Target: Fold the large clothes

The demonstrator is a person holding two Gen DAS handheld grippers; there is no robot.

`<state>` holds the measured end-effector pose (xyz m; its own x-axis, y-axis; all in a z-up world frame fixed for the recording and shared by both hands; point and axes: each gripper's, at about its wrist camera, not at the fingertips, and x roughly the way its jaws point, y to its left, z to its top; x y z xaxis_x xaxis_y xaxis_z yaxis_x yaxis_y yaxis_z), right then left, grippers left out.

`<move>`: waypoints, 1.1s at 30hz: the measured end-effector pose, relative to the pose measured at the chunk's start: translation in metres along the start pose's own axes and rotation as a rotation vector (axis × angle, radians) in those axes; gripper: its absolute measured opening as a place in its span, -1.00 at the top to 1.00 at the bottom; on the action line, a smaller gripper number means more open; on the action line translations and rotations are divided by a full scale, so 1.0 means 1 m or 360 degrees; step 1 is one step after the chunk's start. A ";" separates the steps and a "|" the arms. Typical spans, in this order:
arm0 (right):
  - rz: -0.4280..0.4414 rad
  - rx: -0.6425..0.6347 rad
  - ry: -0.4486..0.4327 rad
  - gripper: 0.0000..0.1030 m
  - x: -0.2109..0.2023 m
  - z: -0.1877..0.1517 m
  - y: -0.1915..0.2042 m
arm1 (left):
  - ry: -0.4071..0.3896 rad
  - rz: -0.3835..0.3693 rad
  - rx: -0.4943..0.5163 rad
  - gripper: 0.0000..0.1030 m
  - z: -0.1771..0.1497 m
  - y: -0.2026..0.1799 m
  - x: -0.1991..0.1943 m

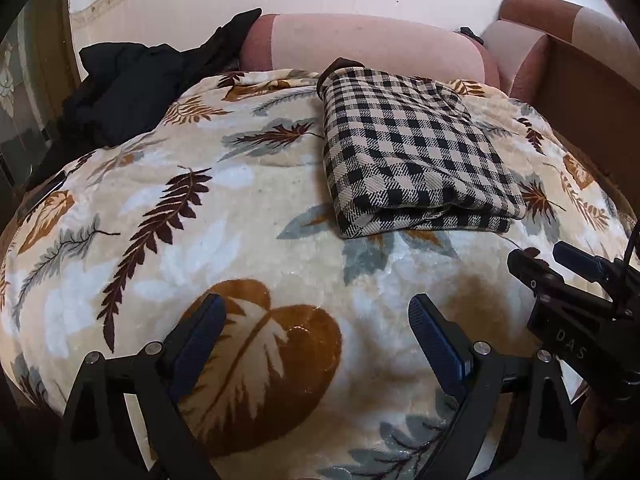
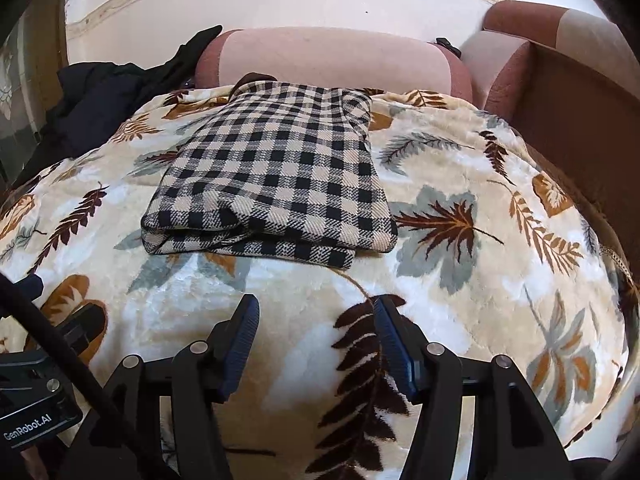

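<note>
White wall [image 2: 320,4] with a patterned border strip runs along the far side at 12 o'clock, and below it sit pink and brown sofa cushions [image 2: 332,60]. Spread over the seat is a cream plush blanket [image 2: 460,152] printed with brown, rust and grey leaves, which fills most of both views.

On this blanket lies the checked garment [image 2: 276,176], black and beige, folded into a flat rectangular stack with its layered edges facing the cameras. In the right wrist view it rests at about 11 o'clock from centre, just beyond the tips of the right tool [image 2: 316,312]. In the left wrist view the same checked garment [image 1: 412,152] lies at 1 o'clock, apart from the left tool [image 1: 316,312].

Both tools hover over bare blanket. The left tool's blue-padded fingers [image 1: 200,332] stand wide apart with nothing between them but the leaf print. The right tool's jaws are likewise spread, holding nothing; its fingers [image 2: 240,336] do not touch the garment. In the left view the right tool [image 1: 552,260] also shows at 4 o'clock, near the garment's front corner.

A heap of black clothing [image 1: 132,88] lies at 10 o'clock on the blanket's far left edge, against the cushions.
</note>
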<state>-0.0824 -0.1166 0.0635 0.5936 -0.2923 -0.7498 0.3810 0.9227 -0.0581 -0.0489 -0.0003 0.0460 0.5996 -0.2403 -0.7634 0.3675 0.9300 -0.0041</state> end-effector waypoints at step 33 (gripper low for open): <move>-0.0239 -0.0073 0.0145 -0.29 0.018 -0.005 -0.011 | 0.0086 -0.0015 -0.0046 -0.78 -0.005 0.000 0.011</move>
<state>-0.0794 -0.1305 0.0478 0.4650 -0.4055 -0.7870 0.4264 0.8816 -0.2023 -0.0463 -0.0018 0.0346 0.5566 -0.2344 -0.7970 0.3518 0.9356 -0.0295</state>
